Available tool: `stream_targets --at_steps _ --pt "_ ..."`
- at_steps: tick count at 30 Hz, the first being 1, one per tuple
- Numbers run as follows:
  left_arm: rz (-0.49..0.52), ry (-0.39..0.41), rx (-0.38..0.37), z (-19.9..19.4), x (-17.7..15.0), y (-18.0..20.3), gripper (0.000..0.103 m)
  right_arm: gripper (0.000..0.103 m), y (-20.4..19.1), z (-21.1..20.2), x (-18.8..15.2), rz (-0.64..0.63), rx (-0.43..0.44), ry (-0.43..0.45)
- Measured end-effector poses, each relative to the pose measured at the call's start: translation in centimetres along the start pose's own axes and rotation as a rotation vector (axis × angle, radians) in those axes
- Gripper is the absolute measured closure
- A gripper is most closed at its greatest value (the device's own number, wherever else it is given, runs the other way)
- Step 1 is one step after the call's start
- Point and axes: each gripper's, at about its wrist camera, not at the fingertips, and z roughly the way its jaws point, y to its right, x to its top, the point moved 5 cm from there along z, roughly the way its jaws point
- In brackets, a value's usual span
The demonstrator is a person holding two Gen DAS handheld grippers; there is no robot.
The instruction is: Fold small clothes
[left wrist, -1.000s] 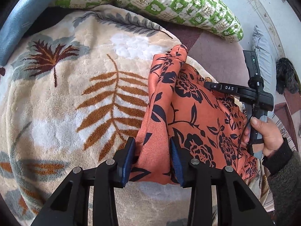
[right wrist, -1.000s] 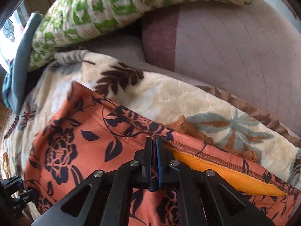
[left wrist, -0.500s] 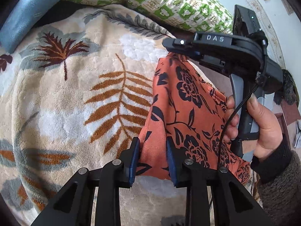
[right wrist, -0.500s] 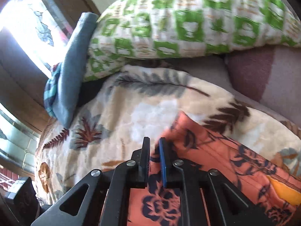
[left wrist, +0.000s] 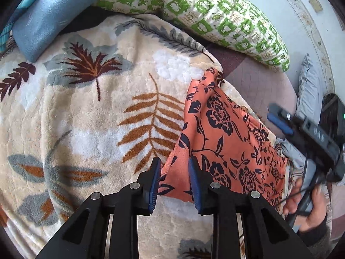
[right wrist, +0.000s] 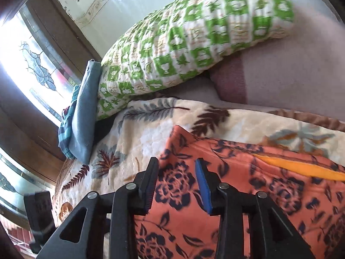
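Observation:
An orange garment with a black flower print [left wrist: 224, 138] lies folded on a cream leaf-patterned blanket [left wrist: 86, 116]. My left gripper [left wrist: 174, 170] is open, its blue pads on either side of the garment's near left corner. My right gripper [right wrist: 176, 177] is open and empty above the garment [right wrist: 248, 194], whose orange lining [right wrist: 301, 166] shows at the right. In the left wrist view the right gripper [left wrist: 280, 120] is off to the right of the garment, held by a hand [left wrist: 310, 213].
A green-and-white checked pillow [left wrist: 215, 13] lies at the back. A folded blue cloth [left wrist: 43, 15] sits at the back left. A mauve mattress [right wrist: 291, 75] lies beyond the blanket. A window [right wrist: 28, 64] is to the left.
My right gripper let go of the garment's far edge, opened, and drew back to the right. The fold now lies flat. My left gripper stays open at the near corner.

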Motion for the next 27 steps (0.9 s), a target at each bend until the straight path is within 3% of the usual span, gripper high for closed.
stream_targets --at_steps 4,8,11,13,21,27 --pt "-0.043 -0.053 -0.037 -0.2 -0.5 -0.5 0.074 0.052 0.3 -2.7 -6.0 -0.048 -0.063 -0.015" --pt "-0.056 -0.091 -0.034 0.0 -0.9 -0.7 0.071 0.042 -3.3 -2.6 -11.0 -0.170 -0.072 -0.032" --pt "-0.093 -0.120 -0.055 -0.1 -1.0 -1.1 0.070 0.042 -7.2 -1.4 -13.7 -0.337 -0.133 -0.019" --pt "-0.125 -0.133 -0.080 -0.3 -1.1 -1.6 0.069 0.041 -9.2 -0.3 -14.7 -0.435 -0.187 0.000" --pt "-0.181 -0.076 -0.051 -2.6 -0.2 -5.0 0.065 0.039 -13.5 4.1 -17.3 -0.705 -0.353 0.006" --pt "-0.186 -0.066 -0.055 -2.8 0.1 -6.5 0.062 0.039 -14.7 7.1 -18.3 -0.845 -0.512 0.066"
